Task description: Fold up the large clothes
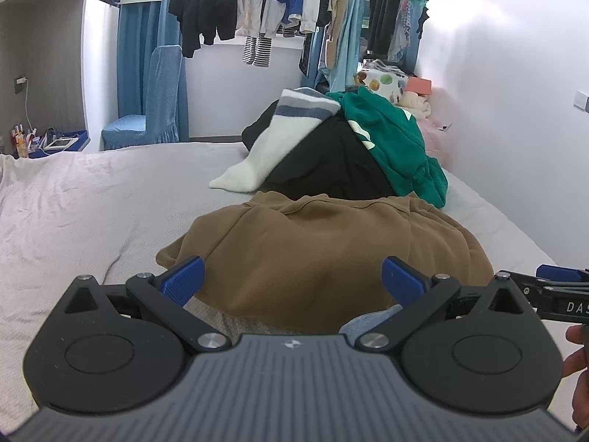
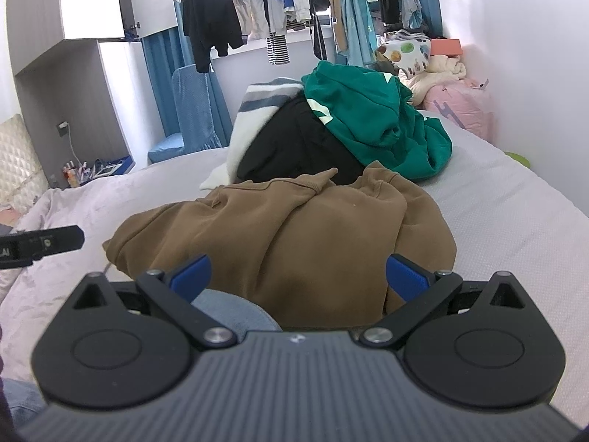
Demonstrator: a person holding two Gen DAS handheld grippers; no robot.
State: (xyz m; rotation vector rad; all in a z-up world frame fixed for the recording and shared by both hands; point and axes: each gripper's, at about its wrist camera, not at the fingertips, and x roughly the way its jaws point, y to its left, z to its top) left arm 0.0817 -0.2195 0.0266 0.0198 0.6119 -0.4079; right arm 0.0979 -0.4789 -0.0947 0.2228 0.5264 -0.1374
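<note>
Lying crumpled near the bed's (image 1: 92, 191) front edge: brown sweatshirt (image 1: 324, 250), partly folded over itself, collar turned toward the far pile. Left gripper (image 1: 292, 281) released, blue fingers (image 1: 184, 280) spread wide, one at each side of the sweatshirt's near hem, gripping nothing. Right gripper (image 2: 298, 278) likewise released, fingers (image 2: 193, 276) wide apart, poised at the near hem, empty. Both grippers side by side, near each other, the right one's tip visible at the left wrist view's right edge. Behind the sweatshirt, toward the bed's far edge: heap of a black garment (image 2: 294, 143), a green hoodie (image 2: 368, 118) on top at right, and a white-and-grey striped piece (image 1: 279, 136) draped down the left. Pink bundle (image 2: 464, 110) at the far right corner against the wall.
</note>
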